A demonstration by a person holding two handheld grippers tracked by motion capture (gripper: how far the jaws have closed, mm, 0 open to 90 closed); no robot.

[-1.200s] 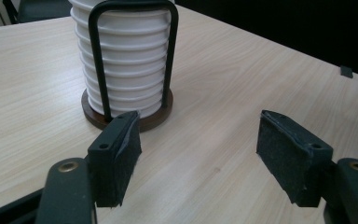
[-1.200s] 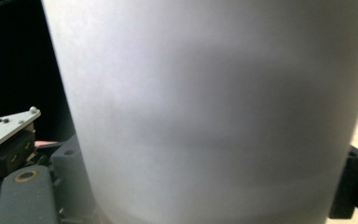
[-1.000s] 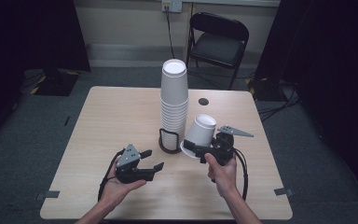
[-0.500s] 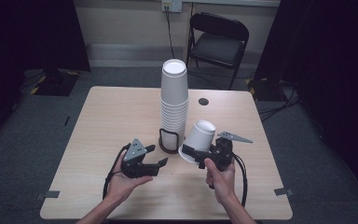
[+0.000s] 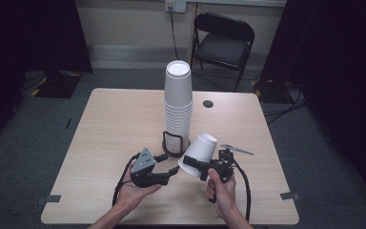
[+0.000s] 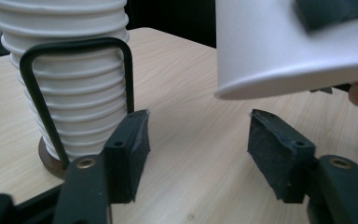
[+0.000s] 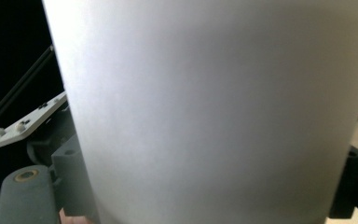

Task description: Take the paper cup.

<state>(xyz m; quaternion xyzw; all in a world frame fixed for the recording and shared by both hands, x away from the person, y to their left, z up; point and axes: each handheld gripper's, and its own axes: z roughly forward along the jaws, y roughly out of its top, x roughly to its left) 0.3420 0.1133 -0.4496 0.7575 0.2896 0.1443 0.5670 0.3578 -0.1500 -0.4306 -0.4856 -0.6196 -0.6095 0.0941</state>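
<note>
High view, cup held up in front of the stack.

Nearest, left gripper [image 5: 169, 172] with jaws spread wide, holding nothing, just off the table [image 5: 105, 124]. Beside it, right gripper [image 5: 196, 166] clamped on a tilted white cup [image 5: 199, 149], lifted above the wood. Farther back, tall cup stack [image 5: 177, 102] upright in a black wire holder [image 5: 175, 143]. Beyond, folding chair [image 5: 223, 40].

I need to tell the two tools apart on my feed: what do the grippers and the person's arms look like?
Both are black hand-held tools. The left gripper carries a grey three-cornered plate and has flat, rough black pads with small screw holes. The right gripper bears a similar grey plate. A black cable loops from each. The forearms are bare, with no sleeves visible.
</note>
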